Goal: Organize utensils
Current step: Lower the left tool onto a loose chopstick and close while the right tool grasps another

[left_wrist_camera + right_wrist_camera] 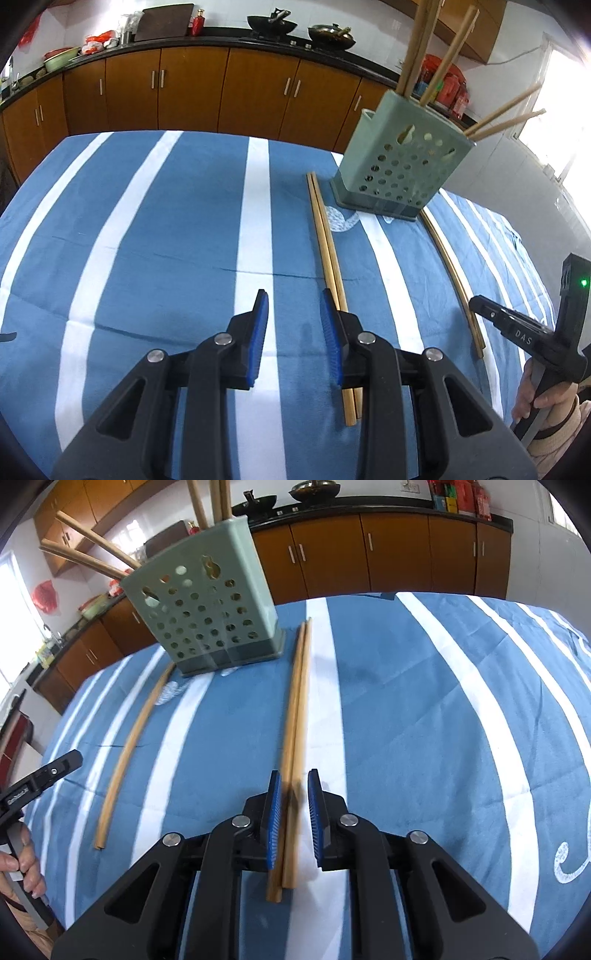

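A pale green perforated utensil holder (400, 166) (205, 602) stands on the blue striped cloth with several wooden chopsticks upright in it. One pair of chopsticks (327, 251) lies in front of my left gripper (293, 299), which is open and just left of the pair, its right pad over their near part. A second pair (295, 709) lies between the open jaws of my right gripper (294, 779), not clamped. That second pair also shows in the left wrist view (452, 269), and the first pair in the right wrist view (135, 746).
The table has a blue cloth with white stripes (147, 221). Brown kitchen cabinets (192, 88) and a dark counter with woks (271, 24) run behind it. The other gripper shows at the frame edge in the left wrist view (535, 332) and in the right wrist view (37, 779).
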Available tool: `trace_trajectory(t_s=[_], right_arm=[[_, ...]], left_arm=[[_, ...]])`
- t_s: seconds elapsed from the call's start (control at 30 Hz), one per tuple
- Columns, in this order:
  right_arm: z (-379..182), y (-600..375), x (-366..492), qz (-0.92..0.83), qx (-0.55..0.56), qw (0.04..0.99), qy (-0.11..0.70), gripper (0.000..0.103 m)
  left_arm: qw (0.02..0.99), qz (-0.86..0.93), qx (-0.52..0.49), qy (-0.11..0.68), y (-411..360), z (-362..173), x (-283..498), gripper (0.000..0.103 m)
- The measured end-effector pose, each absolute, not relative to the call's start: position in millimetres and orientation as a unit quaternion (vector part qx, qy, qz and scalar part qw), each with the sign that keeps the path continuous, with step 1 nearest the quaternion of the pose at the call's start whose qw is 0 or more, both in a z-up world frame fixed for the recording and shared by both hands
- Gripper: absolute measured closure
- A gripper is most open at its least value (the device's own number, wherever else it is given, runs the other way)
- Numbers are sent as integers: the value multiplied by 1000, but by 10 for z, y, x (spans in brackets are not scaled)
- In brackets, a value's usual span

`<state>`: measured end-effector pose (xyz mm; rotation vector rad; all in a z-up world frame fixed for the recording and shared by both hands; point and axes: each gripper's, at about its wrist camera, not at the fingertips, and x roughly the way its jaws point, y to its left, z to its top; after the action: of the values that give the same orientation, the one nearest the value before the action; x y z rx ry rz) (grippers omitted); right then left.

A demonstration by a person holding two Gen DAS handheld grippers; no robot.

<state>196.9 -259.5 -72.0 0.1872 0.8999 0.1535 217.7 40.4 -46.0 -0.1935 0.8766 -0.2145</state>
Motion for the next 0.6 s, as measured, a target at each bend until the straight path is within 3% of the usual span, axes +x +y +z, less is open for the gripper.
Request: trace_trajectory(t_s=[0.27, 0.4, 0.6], right_arm=[[-751, -2538, 1940, 66, 52, 898, 433, 90], [-755, -2543, 1943, 39, 34, 903, 427, 95], [-755, -2766, 1961, 12, 72, 903, 424, 95]], left_arm=[[887, -113, -86, 440, 271, -582, 2222, 73], [883, -119, -84, 446, 219, -606, 2226, 74], [880, -129, -62, 454, 116, -648, 2242, 84]])
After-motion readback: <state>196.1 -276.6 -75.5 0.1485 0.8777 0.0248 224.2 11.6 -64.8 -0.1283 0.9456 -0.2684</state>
